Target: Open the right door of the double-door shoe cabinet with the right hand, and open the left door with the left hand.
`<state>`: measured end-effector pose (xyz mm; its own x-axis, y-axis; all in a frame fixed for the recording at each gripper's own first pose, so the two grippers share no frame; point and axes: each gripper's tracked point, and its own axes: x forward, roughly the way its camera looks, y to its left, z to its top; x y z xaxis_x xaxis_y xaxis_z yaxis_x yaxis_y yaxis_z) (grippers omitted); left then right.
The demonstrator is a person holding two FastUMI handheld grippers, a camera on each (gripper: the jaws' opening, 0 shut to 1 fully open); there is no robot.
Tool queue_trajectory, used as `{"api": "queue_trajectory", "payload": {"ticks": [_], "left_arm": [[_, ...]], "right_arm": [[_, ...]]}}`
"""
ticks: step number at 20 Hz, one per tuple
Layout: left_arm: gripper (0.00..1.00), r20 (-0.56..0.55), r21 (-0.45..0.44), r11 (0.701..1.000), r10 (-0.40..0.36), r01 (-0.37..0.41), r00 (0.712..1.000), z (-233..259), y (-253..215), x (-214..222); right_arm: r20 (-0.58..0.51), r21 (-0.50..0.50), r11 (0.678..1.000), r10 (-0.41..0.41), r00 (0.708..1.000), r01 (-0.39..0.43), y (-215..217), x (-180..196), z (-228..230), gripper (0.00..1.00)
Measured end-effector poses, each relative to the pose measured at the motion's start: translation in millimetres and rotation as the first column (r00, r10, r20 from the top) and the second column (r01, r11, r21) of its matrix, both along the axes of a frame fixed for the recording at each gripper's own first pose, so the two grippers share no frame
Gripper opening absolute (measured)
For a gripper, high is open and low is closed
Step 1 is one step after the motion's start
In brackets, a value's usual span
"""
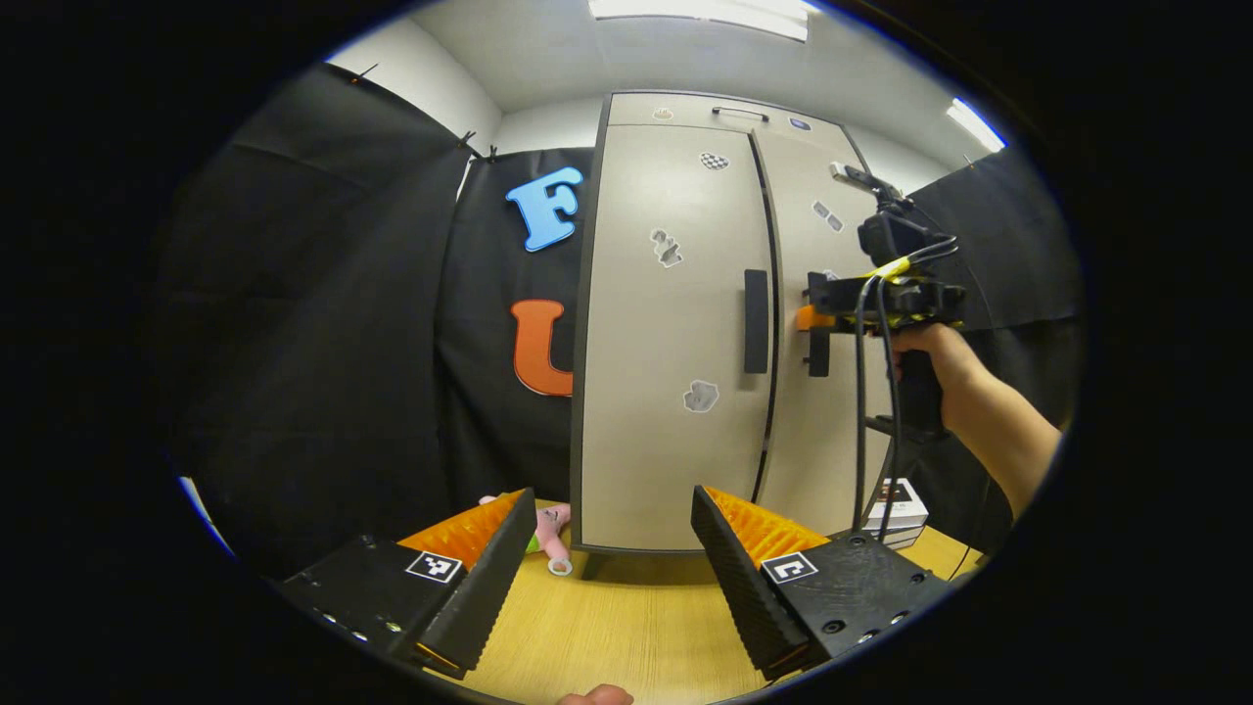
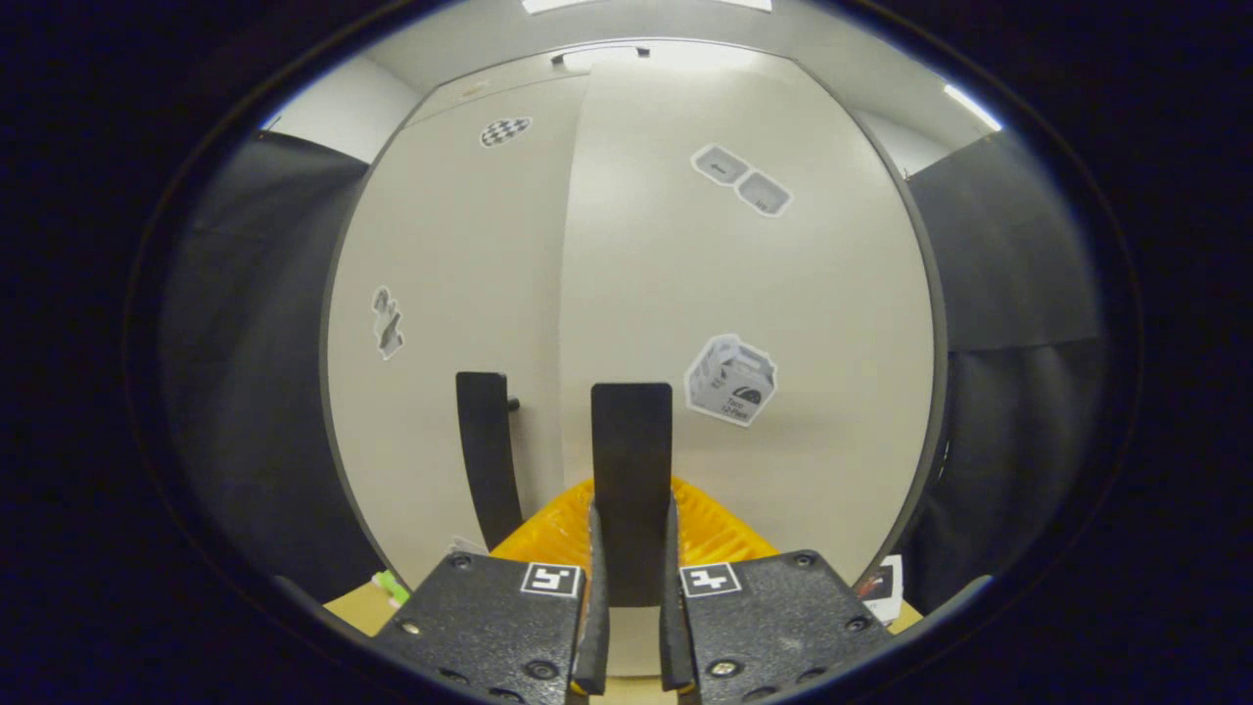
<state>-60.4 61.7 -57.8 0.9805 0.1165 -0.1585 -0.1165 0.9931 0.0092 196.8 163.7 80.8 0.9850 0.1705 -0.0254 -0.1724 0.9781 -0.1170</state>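
Note:
A beige double-door shoe cabinet [image 1: 675,323] stands on the table ahead. Its left door carries a black vertical handle [image 1: 756,321], also seen as the left door handle [image 2: 487,450]. My right gripper [image 2: 631,534] is shut on the right door's black handle [image 2: 631,441], one finger on each side of it. From the left gripper view, that right gripper [image 1: 817,338] sits against the right door, held by a hand [image 1: 935,352]. Well short of the cabinet, low over the table, my left gripper [image 1: 612,548] stands open with nothing between its fingers. Both doors look closed or nearly so.
The cabinet rests on a light wooden table [image 1: 626,627]. A pink soft toy [image 1: 550,529] lies at its left foot. A stack of white boxes [image 1: 896,509] sits at its right foot. Black cloth walls flank both sides.

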Motion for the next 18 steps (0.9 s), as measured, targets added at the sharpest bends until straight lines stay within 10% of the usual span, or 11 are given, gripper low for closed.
{"api": "queue_trajectory", "payload": {"ticks": [18], "left_arm": [[0.95, 0.009, -0.032, 0.998, -0.047, 0.047, 0.999, -2, -24, 6]], "right_arm": [[-0.017, -0.036, 0.997, 0.064, 0.998, -0.064, -118, -129, 11, 0.23]]}}
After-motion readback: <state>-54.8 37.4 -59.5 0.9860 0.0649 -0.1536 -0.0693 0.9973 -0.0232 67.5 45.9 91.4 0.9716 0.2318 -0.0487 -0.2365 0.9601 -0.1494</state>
